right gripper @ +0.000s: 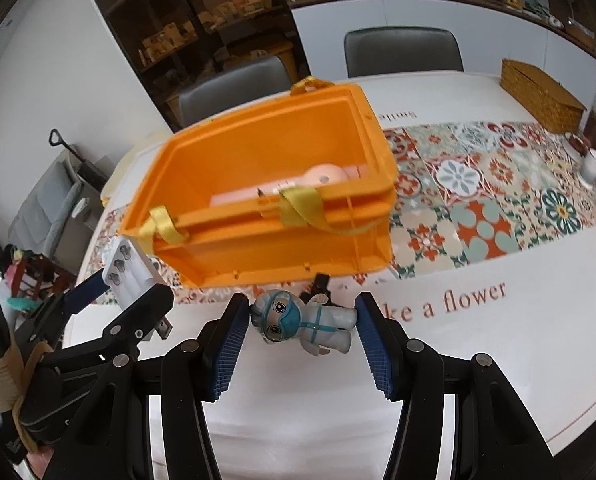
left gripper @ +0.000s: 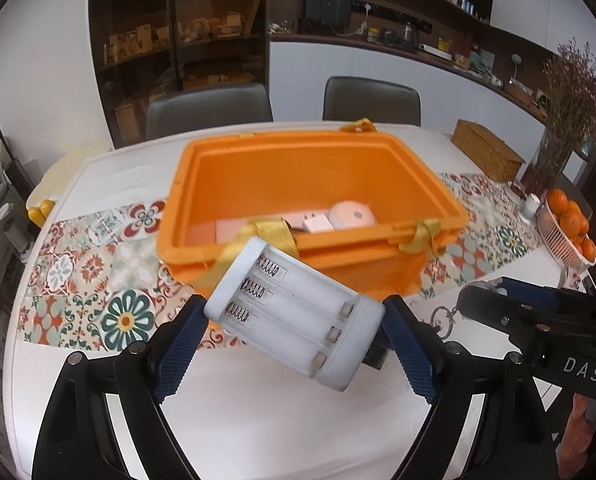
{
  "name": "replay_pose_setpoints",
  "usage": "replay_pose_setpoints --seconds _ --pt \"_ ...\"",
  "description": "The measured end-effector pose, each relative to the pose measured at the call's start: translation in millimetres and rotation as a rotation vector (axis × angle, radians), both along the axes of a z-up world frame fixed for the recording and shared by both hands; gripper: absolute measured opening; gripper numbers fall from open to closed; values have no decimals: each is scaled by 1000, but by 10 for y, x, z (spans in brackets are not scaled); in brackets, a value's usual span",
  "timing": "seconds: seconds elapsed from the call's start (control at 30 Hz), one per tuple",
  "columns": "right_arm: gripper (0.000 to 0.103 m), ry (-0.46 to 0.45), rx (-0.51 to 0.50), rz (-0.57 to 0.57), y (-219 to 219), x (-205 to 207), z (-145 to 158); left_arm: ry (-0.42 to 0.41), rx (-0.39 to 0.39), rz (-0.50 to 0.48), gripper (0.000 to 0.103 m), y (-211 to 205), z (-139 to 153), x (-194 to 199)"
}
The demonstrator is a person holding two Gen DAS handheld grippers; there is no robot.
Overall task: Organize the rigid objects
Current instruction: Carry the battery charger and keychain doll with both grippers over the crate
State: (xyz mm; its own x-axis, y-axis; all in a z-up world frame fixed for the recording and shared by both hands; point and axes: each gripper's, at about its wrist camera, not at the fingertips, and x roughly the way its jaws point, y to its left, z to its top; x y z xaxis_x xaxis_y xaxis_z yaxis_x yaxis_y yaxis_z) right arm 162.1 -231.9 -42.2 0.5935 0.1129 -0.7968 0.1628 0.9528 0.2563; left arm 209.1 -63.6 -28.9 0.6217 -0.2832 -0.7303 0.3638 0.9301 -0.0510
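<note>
While clamped between the blue ribbed pads of the left gripper [left gripper: 294,334], white plastic battery charger with three spring slots [left gripper: 294,312] sitting tilted at centre of the left wrist view, lifted off the white tabletop [left gripper: 258,420], just in front of the open orange plastic storage box with yellow ribbon handles [left gripper: 309,200]. Inside the box, toward its right half: round pale pink gadget [left gripper: 353,213], small white plug adapter [left gripper: 317,224], flat pink card-like piece [left gripper: 234,229]. Same charger [right gripper: 128,270] poking up at left of the right wrist view, near the box's lower left corner [right gripper: 258,184]. Right gripper [right gripper: 302,326] spread wide, low centre of its own frame, with little toy figure in white protective suit, teal goggles and mask [right gripper: 301,322] lying between the pads; left pad about touching its head, right pad just beside its feet, can't tell if actually pinched. Small black object [right gripper: 319,285] just behind the figure, too small to make out. Patterned tile-print runner [right gripper: 477,200] across the right, woven brown box [right gripper: 541,96] upper right. Pink basket of oranges [left gripper: 569,228] at right edge of left view.
</note>
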Motion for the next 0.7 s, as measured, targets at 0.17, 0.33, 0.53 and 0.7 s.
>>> replay_pose_setpoints --seconds 0.17,0.33,0.53,0.7 --pt "55 -32 0 13 4 63 111 -10 -5 12 89 29 93 47" --pt "55 -56 10 29 4 147 195 3 -22 28 89 71 177 143" --pt "55 -89 11 43 11 285 322 5 -15 56 89 73 311 268" --pt "55 -120 10 59 -1 433 460 -8 -27 79 89 84 432 379"
